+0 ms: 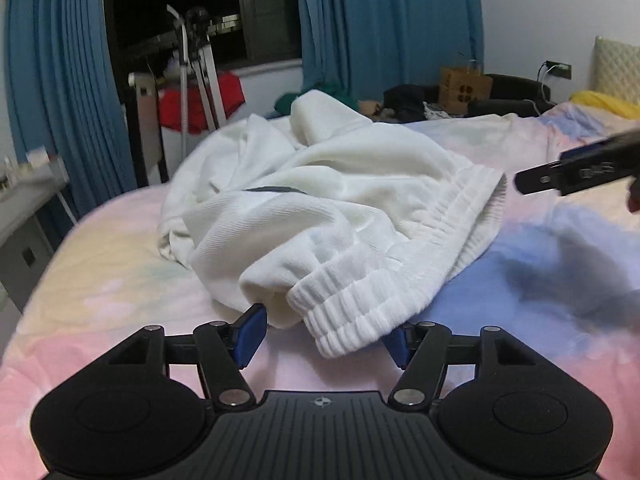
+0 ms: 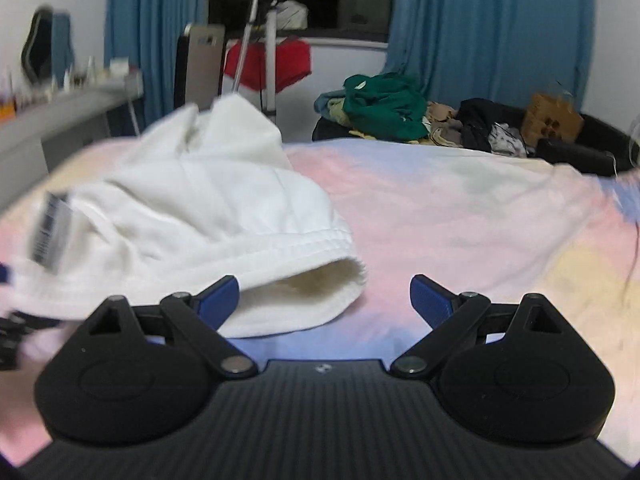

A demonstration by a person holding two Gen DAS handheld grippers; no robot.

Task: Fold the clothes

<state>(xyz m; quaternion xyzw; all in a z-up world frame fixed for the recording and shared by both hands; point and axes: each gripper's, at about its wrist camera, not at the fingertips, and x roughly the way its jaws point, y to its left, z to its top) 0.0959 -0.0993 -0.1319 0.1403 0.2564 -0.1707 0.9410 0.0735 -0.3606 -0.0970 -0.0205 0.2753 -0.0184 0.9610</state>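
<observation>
A crumpled white garment (image 1: 320, 208) with ribbed hems lies on the pastel bed sheet (image 1: 100, 280). My left gripper (image 1: 324, 332) is open, its blue pads either side of a ribbed cuff (image 1: 352, 320) that lies between them. The right gripper (image 1: 576, 172) shows at the right edge of the left wrist view, above the sheet, beside the garment's waistband. In the right wrist view the right gripper (image 2: 324, 300) is open and empty; the garment (image 2: 192, 216) lies to its left, its open hem (image 2: 312, 288) next to the left pad.
A pile of green and dark clothes (image 2: 384, 108) and a brown paper bag (image 2: 552, 120) sit beyond the bed's far edge. A grey desk (image 2: 60, 120) stands at left. Blue curtains (image 2: 480, 32), a drying rack with red cloth (image 2: 272, 60) and a dark window are behind.
</observation>
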